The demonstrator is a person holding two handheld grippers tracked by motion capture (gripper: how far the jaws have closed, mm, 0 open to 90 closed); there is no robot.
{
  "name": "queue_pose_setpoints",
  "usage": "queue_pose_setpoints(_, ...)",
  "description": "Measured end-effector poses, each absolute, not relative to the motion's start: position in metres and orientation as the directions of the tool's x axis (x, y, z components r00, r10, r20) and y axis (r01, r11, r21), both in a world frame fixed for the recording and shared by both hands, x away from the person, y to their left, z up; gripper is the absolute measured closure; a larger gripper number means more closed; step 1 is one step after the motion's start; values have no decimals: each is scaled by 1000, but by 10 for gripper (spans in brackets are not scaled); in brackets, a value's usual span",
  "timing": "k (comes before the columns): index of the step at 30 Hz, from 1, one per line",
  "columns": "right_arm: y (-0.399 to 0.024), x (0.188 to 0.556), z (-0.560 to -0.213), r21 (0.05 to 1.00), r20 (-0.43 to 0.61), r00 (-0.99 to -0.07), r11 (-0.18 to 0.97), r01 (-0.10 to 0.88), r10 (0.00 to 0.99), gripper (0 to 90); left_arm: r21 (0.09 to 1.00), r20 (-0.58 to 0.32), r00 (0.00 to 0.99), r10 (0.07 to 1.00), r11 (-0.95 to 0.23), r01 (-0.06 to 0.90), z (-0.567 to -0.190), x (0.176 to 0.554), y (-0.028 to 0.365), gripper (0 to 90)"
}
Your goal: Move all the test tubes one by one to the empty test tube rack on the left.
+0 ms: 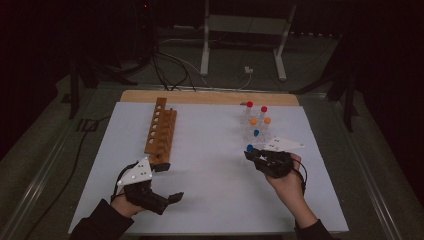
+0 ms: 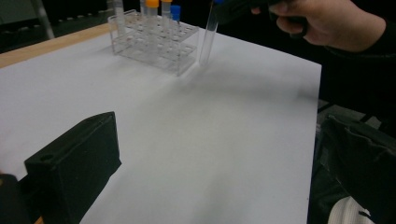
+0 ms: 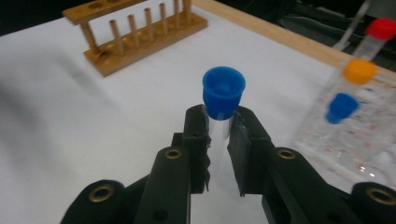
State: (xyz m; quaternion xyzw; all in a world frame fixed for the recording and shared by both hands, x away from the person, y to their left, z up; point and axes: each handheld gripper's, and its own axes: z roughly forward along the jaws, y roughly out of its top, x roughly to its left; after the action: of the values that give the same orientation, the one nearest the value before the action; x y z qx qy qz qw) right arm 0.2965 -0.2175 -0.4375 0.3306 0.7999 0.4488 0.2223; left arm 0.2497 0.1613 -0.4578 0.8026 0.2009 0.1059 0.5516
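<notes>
The clear rack is holding red-, orange- and blue-capped tubes. Right gripper fingers are clamping a clear blue-capped tube upright, just beside that rack above the counter. Left gripper fingers are spread, holding nothing.

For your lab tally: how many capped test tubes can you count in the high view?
6. Five stand in the clear rack: two red caps at the back, two orange, one blue. The sixth, blue-capped tube, sits in the right gripper jaws. None looks hidden.

The right gripper clamps a blue-capped tube just below its cap, held upright between both jaws. Beyond the jaws to the upper left lies a wooden rack; a clear rack of capped tubes stands to their right.
</notes>
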Motion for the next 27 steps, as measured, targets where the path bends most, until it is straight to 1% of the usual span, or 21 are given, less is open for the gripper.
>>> queue_pose_setpoints(16, -190, 282, -447, 851, -62, -756, 430, 300, 651, 765, 935, -29, 919, 394, -314, 164, -440, 273, 116, 74)
queue_pose_setpoints(21, -185, 279, -448, 847, -65, -771, 443, 294, 634, 765, 938, -18, 925, 379, -313, 146, -437, 277, 102, 150)
queue_pose_setpoints(25, -182, 277, -450, 842, -69, -780, 455, 289, 622, 765, 939, -14, 931, 366, -316, 138, -434, 281, 92, 176)
queue_pose_setpoints(26, -181, 277, -450, 842, -64, -782, 454, 291, 620, 765, 939, -9, 931, 365, -316, 133, -433, 281, 90, 203)
queue_pose_setpoints(27, -179, 277, -451, 841, -68, -784, 458, 287, 617, 765, 939, -7, 932, 362, -317, 130, -432, 282, 88, 212)
